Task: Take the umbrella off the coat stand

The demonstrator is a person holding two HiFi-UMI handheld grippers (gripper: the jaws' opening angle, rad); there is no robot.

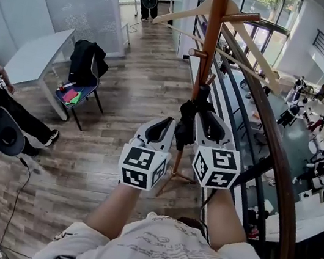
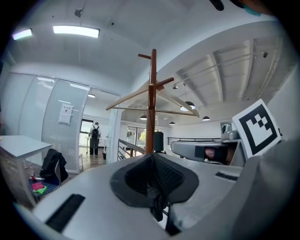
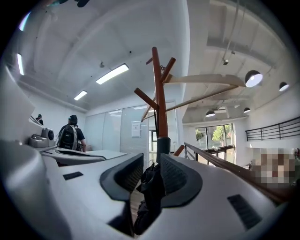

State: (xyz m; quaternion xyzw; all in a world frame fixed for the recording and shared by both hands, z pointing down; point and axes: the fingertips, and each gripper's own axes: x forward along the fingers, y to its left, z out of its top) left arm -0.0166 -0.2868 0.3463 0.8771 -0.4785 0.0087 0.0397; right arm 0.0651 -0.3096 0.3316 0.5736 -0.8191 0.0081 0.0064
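Umbrella (image 1: 185,130) pinched by left tool (image 2: 151,158), right tool (image 3: 152,163) spread, only head view shows forearms (image 1: 115,210)

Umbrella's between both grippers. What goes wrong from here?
The right gripper has jaws apart around the umbrella; only the left gripper pinches a bit of its fabric, so it may drop.
It sits close against the coat stand, under a hanger: a pull might snag or rock the stand.
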